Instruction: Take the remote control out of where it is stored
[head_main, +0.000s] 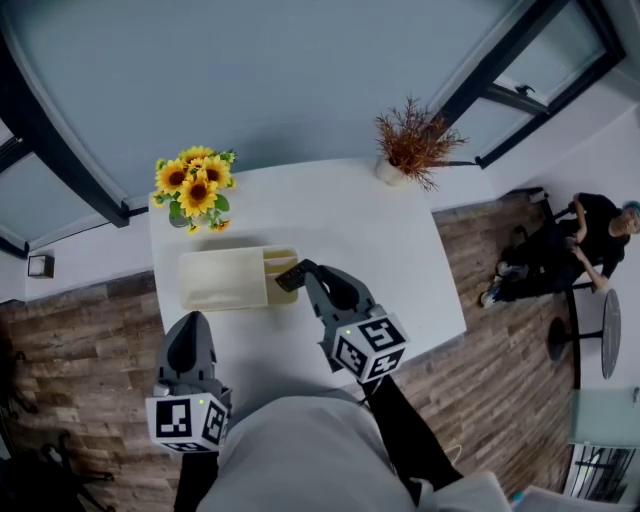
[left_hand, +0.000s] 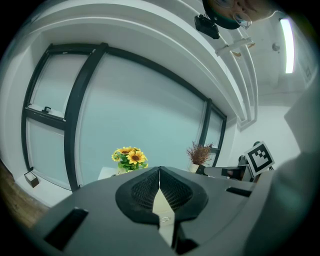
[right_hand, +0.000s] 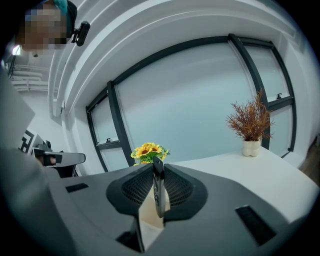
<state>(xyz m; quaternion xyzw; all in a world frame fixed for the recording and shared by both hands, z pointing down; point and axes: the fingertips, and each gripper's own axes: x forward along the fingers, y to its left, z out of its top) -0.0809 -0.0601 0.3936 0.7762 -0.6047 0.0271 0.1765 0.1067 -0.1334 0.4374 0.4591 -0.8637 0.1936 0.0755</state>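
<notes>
Black plastic shells cover both tools at the near side of the white counter (head_main: 390, 250). The left hand-held gripper (head_main: 192, 320) is nearest, low over the counter's near left edge. In the left gripper view its jaws (left_hand: 159, 171) meet at the tips with nothing between them.

A little further in and to the right, the right hand-held gripper (head_main: 300, 271) is clamped on the remote control (head_main: 291, 276). The remote is a slim black bar. In the right gripper view it (right_hand: 159, 192) is seen edge-on between the meshed pads (right_hand: 175, 189), with its top end standing just above the jaw tips. In the head view it sits over the right end of a cream storage box (head_main: 220, 280), where slots open upward. Whether its lower end touches the box I cannot tell.

The box lies lengthwise across the left half of the counter, near the left edge. To its right, open white surface runs to the counter's right edge, and a band of it lies between the box and the near edge.

Just behind the box, in the far left corner, stands a bunch of sunflowers (head_main: 197, 185). A rust-coloured dried plant (head_main: 412, 140) in a white pot stands in the far right corner, well apart from the box. Behind the counter rises a glass wall with dark frames (head_main: 60, 160). Wood plank floor (head_main: 80, 330) flanks the counter, and a seated person (head_main: 570, 240) is off to the far right.
</notes>
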